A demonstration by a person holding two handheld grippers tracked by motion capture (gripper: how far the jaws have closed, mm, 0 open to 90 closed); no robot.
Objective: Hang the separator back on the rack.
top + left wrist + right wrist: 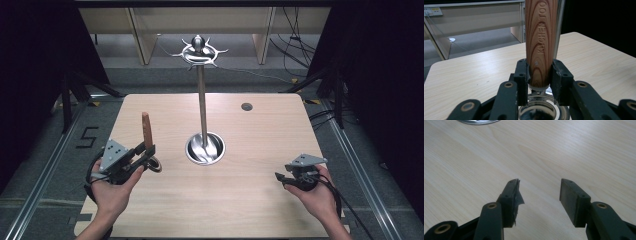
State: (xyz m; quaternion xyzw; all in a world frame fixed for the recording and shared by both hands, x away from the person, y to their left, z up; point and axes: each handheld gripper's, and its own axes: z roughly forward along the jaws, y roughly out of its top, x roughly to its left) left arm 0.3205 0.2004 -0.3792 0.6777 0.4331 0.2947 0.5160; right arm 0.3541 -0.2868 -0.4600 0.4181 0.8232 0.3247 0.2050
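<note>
Pale matt wood table (260,200); glossy metal stand (202,107); grained wooden handle (541,42) (stamped lettering); matt black tongs.

Even overhead light; dark surround; near jaws blurred.

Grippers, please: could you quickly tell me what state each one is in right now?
Left gripper: shut on the wooden handle of a kitchen tool, held upright.
Right gripper: open, holding nothing, over the table.

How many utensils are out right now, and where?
1. A wooden-handled utensil stands upright, gripped in the left tongs at the table's left. The rack at centre has nothing hanging on it. The utensil's working end is hidden.
</note>
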